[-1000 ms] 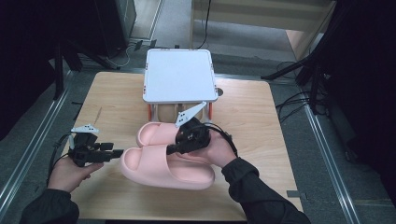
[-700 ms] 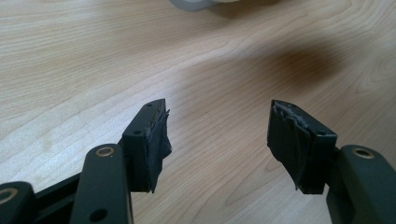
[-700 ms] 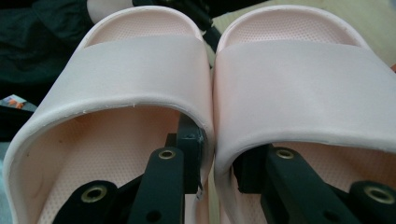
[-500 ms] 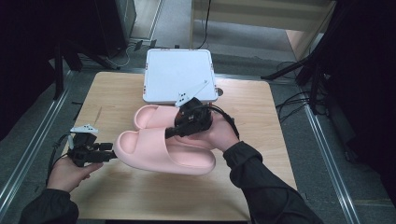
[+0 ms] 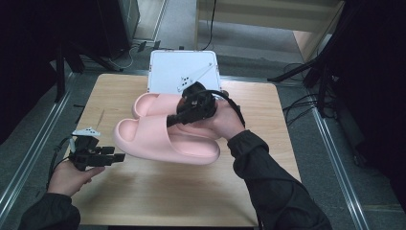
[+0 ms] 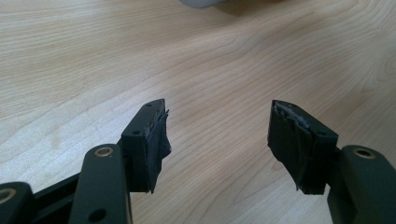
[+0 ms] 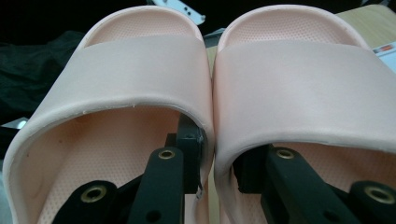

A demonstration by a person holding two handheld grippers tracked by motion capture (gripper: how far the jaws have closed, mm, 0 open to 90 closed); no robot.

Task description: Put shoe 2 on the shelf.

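The right tool (image 5: 178,118) pinches a pair of pink slippers (image 5: 163,139) together by their inner walls, one jaw inside each, lifted above the wooden bench (image 5: 143,191) near a white box (image 5: 167,72); the left tool (image 6: 217,135) gapes wide, empty, low over the bench.

Mid-frame: right gripper (image 5: 178,118) clamped on inner walls of two pink slippers (image 5: 163,139), pair lifted clear of wooden table (image 5: 158,196), toes toward frame left. Lower left: left gripper (image 5: 116,157) low over table, jaws pointing right, well apart from slippers. Upper centre: white box (image 5: 167,72) at far table edge.
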